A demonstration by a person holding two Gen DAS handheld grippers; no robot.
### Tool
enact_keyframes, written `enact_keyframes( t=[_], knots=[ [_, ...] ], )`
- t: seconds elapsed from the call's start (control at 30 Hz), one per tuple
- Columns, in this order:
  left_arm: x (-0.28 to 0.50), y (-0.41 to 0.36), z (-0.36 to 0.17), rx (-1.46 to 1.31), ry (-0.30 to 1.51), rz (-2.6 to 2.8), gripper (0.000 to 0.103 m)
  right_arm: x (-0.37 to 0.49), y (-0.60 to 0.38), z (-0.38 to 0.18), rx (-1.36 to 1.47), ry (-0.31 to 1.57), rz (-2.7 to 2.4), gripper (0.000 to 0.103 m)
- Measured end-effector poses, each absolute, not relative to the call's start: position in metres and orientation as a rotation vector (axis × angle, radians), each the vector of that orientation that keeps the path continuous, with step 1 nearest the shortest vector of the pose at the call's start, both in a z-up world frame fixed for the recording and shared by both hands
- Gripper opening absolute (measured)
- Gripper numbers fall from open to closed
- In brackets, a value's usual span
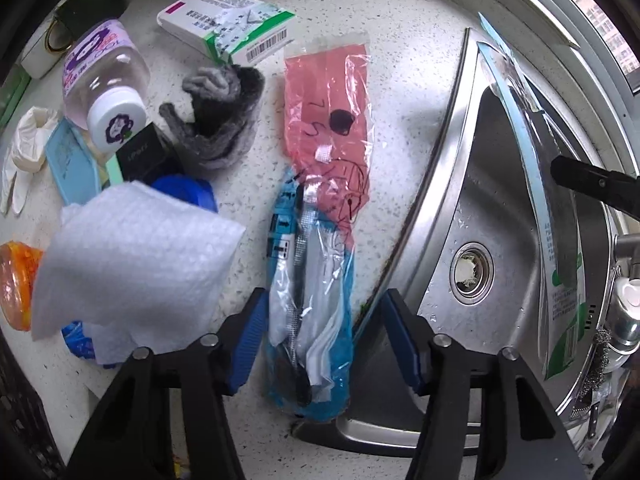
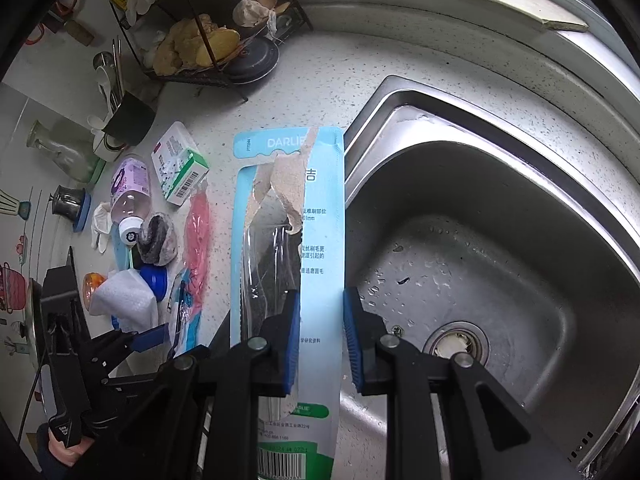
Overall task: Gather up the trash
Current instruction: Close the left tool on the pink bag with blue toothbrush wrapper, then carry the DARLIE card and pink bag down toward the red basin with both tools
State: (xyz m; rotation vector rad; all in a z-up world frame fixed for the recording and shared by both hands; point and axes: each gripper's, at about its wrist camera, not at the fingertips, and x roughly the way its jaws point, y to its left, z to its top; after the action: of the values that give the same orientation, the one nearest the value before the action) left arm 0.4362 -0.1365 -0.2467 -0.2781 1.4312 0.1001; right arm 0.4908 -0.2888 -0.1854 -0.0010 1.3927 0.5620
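The left gripper [image 1: 324, 340] pointed straight down at the speckled countertop [image 1: 408, 80], its blue pads half apart on either side of a clear plastic bag [image 1: 320, 208] with pink and blue contents, not pressing it. The bag lay flat just beside the steel sink [image 2: 500, 248]. The right gripper [image 2: 322, 338] was clamped narrowly on a torn Darlie toothbrush package [image 2: 320, 216], held over the sink's edge.

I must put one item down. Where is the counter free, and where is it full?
Free: counter between wire rack and sink; also the strip between pink bag and sink rim. Crowded: left of the bag, around bottle, grey cloth and white foam sheet.
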Motion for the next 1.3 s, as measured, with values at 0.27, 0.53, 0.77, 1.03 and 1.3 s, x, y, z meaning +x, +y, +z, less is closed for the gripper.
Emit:
enact_keyframes(
  t=[0.27, 0.53, 0.77, 1.03, 1.3],
  knots=[
    [0.447, -0.139, -0.245, -0.303, 1.428, 0.043, 0.015, 0.487, -0.283, -0.189, -0.009, 1.408, 0.585, 0.020],
    [0.441, -0.155, -0.222, -0.240, 1.374, 0.023, 0.010, 0.466, -0.270, -0.181, -0.032, 1.400, 0.601, 0.020],
    [0.412, -0.156, -0.181, -0.216, 1.296, 0.007, 0.010, 0.439, -0.259, -0.162, -0.075, 1.359, 0.594, 0.020],
    [0.369, -0.127, -0.152, -0.192, 1.217, 0.014, 0.010, 0.398, -0.252, -0.140, -0.117, 1.315, 0.599, 0.020],
    [0.304, -0.097, -0.118, -0.136, 1.155, -0.016, 0.009, 0.345, -0.246, -0.111, -0.136, 1.231, 0.568, 0.019]
  ],
)
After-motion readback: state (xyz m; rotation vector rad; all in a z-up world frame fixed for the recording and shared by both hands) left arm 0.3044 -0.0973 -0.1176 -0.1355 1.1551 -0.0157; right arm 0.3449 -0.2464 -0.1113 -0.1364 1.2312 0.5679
